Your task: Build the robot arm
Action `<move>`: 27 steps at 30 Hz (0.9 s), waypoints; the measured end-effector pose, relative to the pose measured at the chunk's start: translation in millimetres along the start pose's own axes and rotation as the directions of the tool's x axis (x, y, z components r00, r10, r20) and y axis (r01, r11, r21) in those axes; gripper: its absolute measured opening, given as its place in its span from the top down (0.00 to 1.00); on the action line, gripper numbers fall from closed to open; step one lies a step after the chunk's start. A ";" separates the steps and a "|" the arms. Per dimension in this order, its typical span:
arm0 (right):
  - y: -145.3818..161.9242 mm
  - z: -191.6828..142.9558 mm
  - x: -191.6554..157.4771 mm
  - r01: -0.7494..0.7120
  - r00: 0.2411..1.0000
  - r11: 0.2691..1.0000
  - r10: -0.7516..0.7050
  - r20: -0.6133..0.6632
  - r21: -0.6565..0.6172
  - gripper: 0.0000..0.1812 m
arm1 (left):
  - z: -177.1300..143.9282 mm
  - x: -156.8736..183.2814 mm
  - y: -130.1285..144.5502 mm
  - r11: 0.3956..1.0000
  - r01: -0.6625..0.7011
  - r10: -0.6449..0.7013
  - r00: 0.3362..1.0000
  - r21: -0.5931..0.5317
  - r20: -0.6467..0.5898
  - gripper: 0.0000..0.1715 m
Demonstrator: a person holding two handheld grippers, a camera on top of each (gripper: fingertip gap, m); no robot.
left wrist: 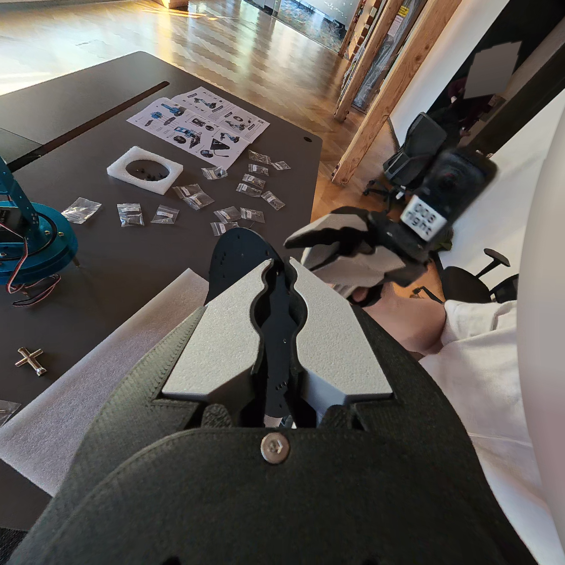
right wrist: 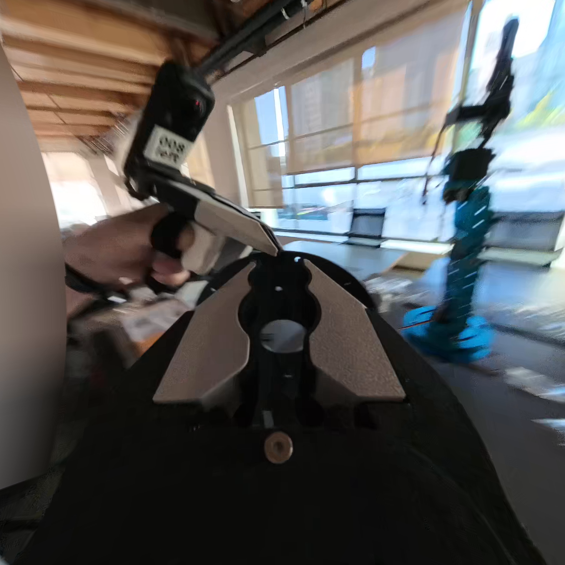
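My left gripper [left wrist: 279, 263] is shut on a flat black plate [left wrist: 238, 256] with small holes, held edge-on above the dark table [left wrist: 128, 263]. My right gripper [right wrist: 279, 263] is open, its fingers spread on either side of the plate's rounded end [right wrist: 342, 278], which has a round hole. In the left wrist view the right gripper [left wrist: 296, 253] comes in from the right, fingertips close to the plate's far edge. In the right wrist view the left gripper [right wrist: 272, 249] shows at upper left, held by a hand. The right wrist view is motion-blurred.
A blue robot arm [left wrist: 36, 232] stands at the table's left; it also shows in the right wrist view [right wrist: 467, 260]. A manual [left wrist: 198, 125], a white foam frame [left wrist: 145, 169], several small bags [left wrist: 195, 195], a cross wrench [left wrist: 30, 360] and a foam sheet [left wrist: 91, 382] lie about. Office chairs [left wrist: 467, 287] stand right. The tips of both grippers are at nearly the same place.
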State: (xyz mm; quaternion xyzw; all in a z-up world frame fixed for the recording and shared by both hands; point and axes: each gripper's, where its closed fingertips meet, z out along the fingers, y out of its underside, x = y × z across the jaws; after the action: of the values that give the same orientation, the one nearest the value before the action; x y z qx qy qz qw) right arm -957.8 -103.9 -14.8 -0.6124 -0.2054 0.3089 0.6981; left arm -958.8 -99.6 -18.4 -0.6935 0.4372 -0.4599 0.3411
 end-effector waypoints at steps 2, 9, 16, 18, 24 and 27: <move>0.1 -1.9 -0.6 0.279 0.958 0.960 -0.278 -0.074 -0.010 0.88 | -0.1 -0.1 -0.1 1.000 0.004 -0.004 1.000 0.000 -0.003 0.98; 8.8 7.9 -1.8 0.670 0.710 0.727 -0.686 -0.156 -0.149 0.98 | 2.0 3.6 0.9 1.000 0.000 0.000 1.000 -0.008 -0.011 0.98; 12.4 8.8 -2.7 0.275 0.955 0.958 -0.282 -0.087 -0.086 0.98 | 1.4 3.8 0.8 1.000 -0.001 0.001 1.000 0.000 -0.006 0.98; 13.2 8.8 -3.7 0.054 0.998 0.996 -0.056 -0.037 -0.065 0.98 | 1.4 4.0 0.8 1.000 -0.002 0.002 1.000 0.002 -0.005 0.98; 11.8 7.7 -6.3 -0.194 0.979 0.979 0.197 0.057 -0.059 0.98 | 1.3 4.8 0.9 1.000 0.001 -0.001 1.000 0.003 -0.009 0.98; 9.8 4.6 -3.8 0.065 0.998 0.996 -0.066 -0.021 -0.067 0.92 | 1.9 6.0 1.1 1.000 0.004 -0.004 1.000 0.005 -0.017 0.98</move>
State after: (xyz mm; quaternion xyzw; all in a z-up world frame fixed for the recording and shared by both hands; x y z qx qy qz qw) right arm -965.4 -102.7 -23.3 -0.6316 -0.2274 0.2718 0.6895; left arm -956.2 -105.5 -18.0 -0.6895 0.4376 -0.4674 0.3385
